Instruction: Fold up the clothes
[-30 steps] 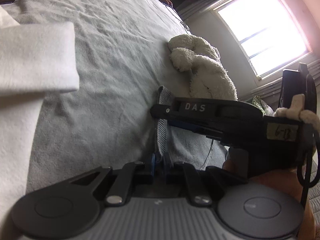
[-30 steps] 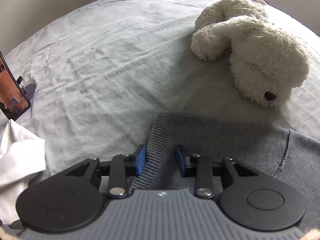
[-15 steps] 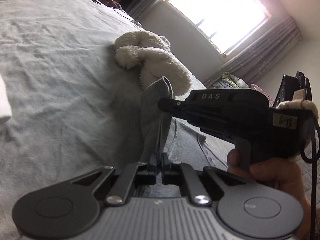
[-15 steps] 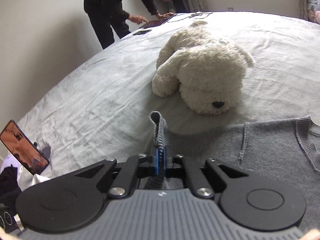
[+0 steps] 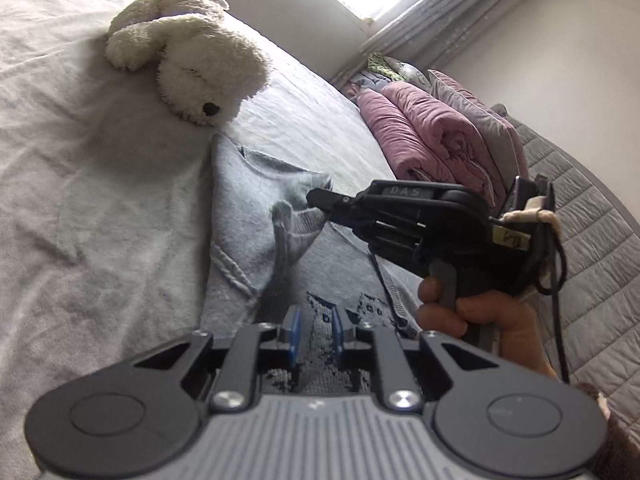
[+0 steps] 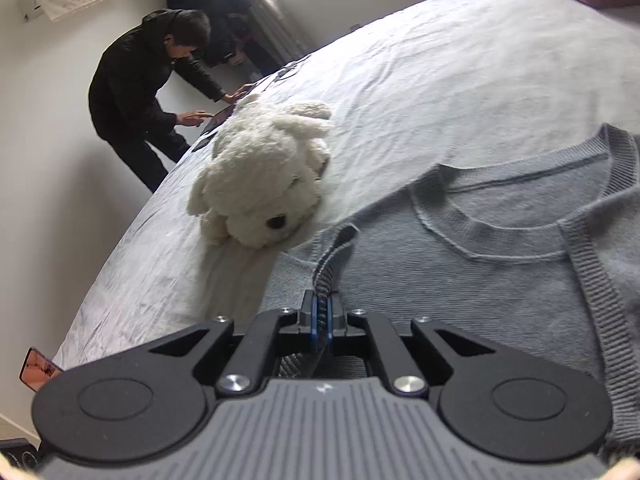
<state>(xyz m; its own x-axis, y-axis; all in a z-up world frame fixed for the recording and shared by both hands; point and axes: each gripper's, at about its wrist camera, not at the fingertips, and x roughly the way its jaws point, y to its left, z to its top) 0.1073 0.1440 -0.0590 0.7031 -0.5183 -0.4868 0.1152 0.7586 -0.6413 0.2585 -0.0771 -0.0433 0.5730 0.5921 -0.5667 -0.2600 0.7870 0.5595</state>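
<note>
A grey knit sweater [image 5: 248, 216] lies on the bed, its neckline [image 6: 492, 228] showing in the right wrist view. My right gripper [image 6: 321, 314] is shut on the sweater's ribbed hem edge [image 6: 326, 272], which is lifted and folded over the body. It also shows in the left wrist view [image 5: 320, 200], holding that edge above the sweater. My left gripper [image 5: 315, 330] is open, its blue pads [image 5: 295, 328] apart, hovering just above the sweater's patterned part [image 5: 362, 308] and holding nothing.
A white plush dog [image 6: 260, 188] lies on the grey bedsheet [image 5: 80, 184] touching the sweater's far edge. Folded pink quilts [image 5: 432, 128] lie at the bed's head. A person in black [image 6: 140, 80] bends at the far bedside. A phone [image 6: 38, 368] lies at left.
Both grippers swung the hem over toward the neckline. My left gripper let go of the hem and opened. My right gripper stays shut on it.
</note>
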